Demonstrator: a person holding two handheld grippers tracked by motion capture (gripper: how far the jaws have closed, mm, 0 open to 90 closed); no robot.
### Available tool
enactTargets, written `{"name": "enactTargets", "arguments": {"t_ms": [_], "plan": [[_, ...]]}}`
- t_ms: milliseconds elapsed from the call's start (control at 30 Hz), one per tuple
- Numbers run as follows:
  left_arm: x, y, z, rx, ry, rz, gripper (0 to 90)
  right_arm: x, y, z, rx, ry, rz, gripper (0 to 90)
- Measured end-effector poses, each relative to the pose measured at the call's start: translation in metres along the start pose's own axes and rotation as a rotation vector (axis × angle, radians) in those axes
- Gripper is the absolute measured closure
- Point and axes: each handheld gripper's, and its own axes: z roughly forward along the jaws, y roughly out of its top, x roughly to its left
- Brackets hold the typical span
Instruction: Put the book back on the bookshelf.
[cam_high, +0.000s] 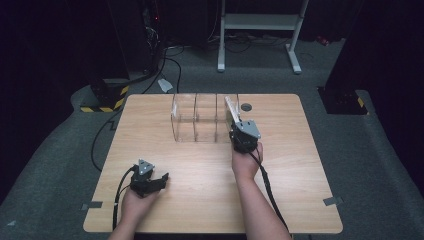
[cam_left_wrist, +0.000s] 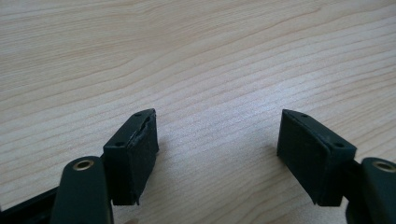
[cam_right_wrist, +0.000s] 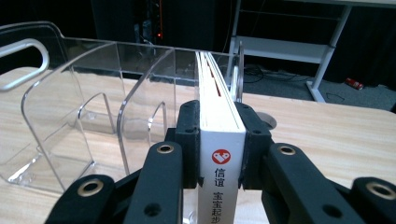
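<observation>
A white book with a red logo on its spine stands upright in the rightmost slot of a clear acrylic file rack. My right gripper is shut on the book's spine end, one black jaw on each side. In the right gripper view the rack's curved dividers stand to the left of the book. My left gripper rests low near the table's front left, held by a hand. Its jaws are wide apart over bare wood, with nothing between the pads.
The wooden table has a round cable hole just right of the rack. Two rack slots left of the book hold nothing. Beyond the table are a white desk frame, black stands and floor cables.
</observation>
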Motion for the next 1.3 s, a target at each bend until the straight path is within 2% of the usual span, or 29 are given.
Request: {"name": "enactTargets", "arguments": {"t_ms": [233,800,1133,1200,1300], "plan": [[0.0,0.0,0.0,0.0,0.0,-0.002,29.0,0.002,-0.012,-0.007,0.013,0.002,-0.004,74.2],[0.0,0.0,0.0,0.0,0.001,-0.001,29.1,0.002,-0.024,-0.014,0.05,0.007,-0.012,72.9],[0.0,0.0,0.0,0.0,0.001,-0.003,29.1,0.001,-0.023,-0.013,0.059,0.02,-0.005,69.4],[0.0,0.0,0.0,0.0,0.001,-0.002,29.1,0.001,-0.021,-0.011,0.073,0.018,0.007,74.5],[0.0,0.0,0.0,0.0,0.001,-0.001,29.1,0.002,-0.02,-0.011,0.073,0.013,-0.003,75.0]]}}
